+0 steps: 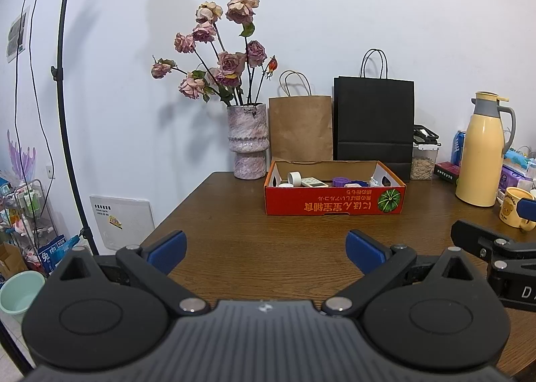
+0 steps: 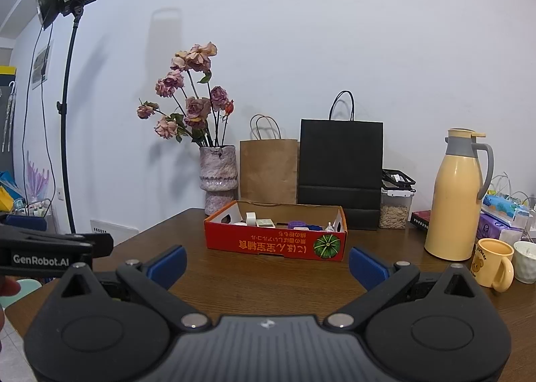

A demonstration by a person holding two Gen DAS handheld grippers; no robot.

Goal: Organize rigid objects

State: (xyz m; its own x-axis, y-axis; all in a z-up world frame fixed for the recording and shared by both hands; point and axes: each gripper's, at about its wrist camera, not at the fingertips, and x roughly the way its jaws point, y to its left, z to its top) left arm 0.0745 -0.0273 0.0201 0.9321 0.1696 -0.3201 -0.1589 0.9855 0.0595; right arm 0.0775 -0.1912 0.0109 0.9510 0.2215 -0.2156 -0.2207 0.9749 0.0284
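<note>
A red cardboard box (image 1: 335, 203) (image 2: 274, 243) stands on the brown wooden table (image 1: 254, 241) (image 2: 268, 281) near the back. In it lie a white tape roll (image 1: 294, 177) (image 2: 251, 217), a white remote-like device (image 1: 314, 182), a purple ring (image 1: 342, 181) (image 2: 296, 224) and other small items. My left gripper (image 1: 266, 253) is open and empty, held above the table's front, short of the box. My right gripper (image 2: 267, 268) is open and empty, also short of the box. The right gripper's body shows at the right edge of the left wrist view (image 1: 495, 254).
A vase of dried roses (image 1: 247, 141) (image 2: 218, 177), a brown paper bag (image 1: 300, 127) (image 2: 268, 169) and a black bag (image 1: 373, 121) (image 2: 341, 167) stand behind the box. A yellow thermos (image 1: 482, 151) (image 2: 459, 194), a yellow mug (image 1: 517, 206) (image 2: 492, 261) and a seed container (image 2: 395, 211) are at right. A lamp stand (image 1: 63, 114) rises at left.
</note>
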